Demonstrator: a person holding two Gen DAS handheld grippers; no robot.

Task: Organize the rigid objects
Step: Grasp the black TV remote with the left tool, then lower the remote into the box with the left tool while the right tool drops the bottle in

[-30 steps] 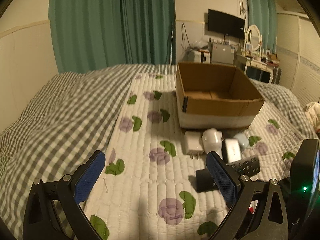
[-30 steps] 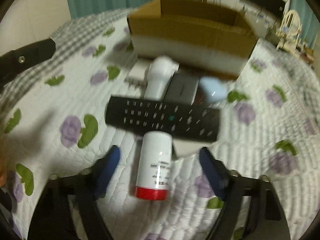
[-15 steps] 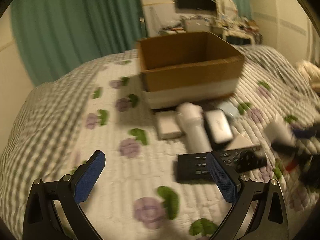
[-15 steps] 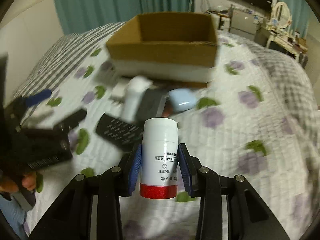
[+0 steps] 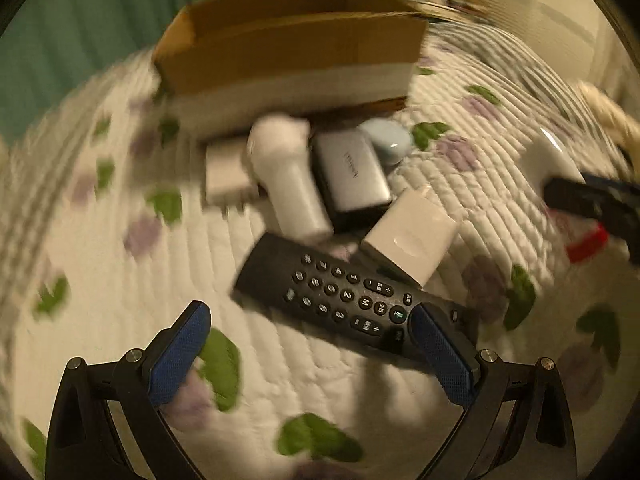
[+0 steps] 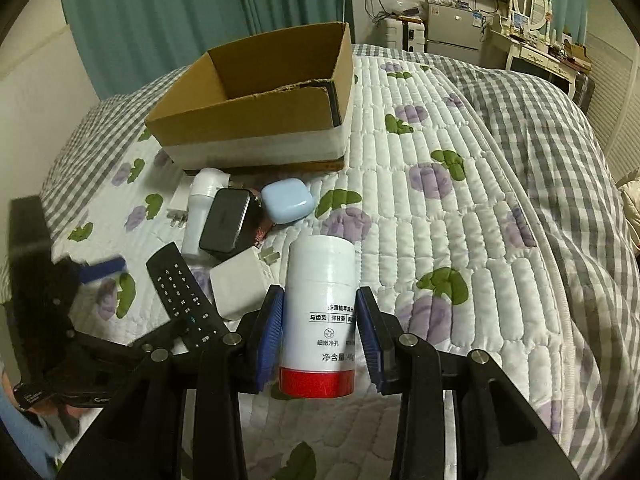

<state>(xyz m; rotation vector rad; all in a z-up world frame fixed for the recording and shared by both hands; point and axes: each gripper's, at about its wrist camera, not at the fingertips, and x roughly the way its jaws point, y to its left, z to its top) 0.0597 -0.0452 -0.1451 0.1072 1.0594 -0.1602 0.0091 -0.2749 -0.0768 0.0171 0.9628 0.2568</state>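
White red-capped bottle, clamped in your right gripper jaws for carrying to the cardboard box; left gripper jaws wide, approaching the remote control.

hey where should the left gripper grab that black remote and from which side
Grip the black remote across its narrow width near mid-length, coming from above. It lies flat and diagonal on the quilt, so the open left gripper should probably turn until its fingers straddle the long edges.

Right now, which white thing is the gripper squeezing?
The white bottle with the red cap, clamped in the right gripper. The white charger cube and white tube lie untouched.
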